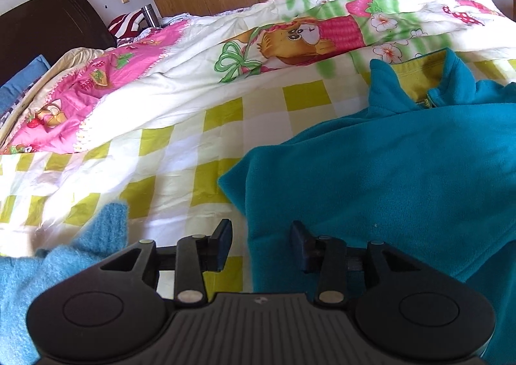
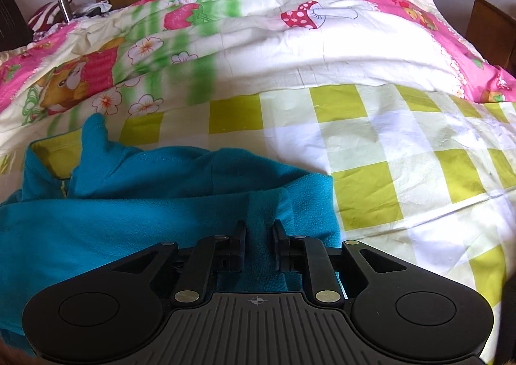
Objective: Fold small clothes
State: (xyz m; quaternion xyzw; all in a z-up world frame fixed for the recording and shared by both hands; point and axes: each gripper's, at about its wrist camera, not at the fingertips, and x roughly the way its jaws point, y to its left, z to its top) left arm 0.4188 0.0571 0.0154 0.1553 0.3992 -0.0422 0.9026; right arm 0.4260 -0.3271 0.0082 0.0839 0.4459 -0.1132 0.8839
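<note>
My right claw (image 2: 260, 245) is clamped on a ridge of the one teal fleece jacket (image 2: 145, 203) lying on the yellow-checked bedsheet (image 2: 403, 145), while my left claw (image 1: 261, 244) stands apart astride its edge. I fear the thin pinch slipping and the fold skewing. Beyond: one light-blue knitted piece (image 1: 64, 255), one cartoon-printed quilt (image 1: 258, 42).

Two matte black claws (image 1: 260, 244) (image 2: 260, 247) (ribbed grey palms, brass-coloured pivot pins, round side discs).

You have a teal fleece top (image 1: 387, 171) lying rumpled on the bed, collar open to show its yellow lining (image 1: 419, 69), a fold pinched near its right edge.
</note>
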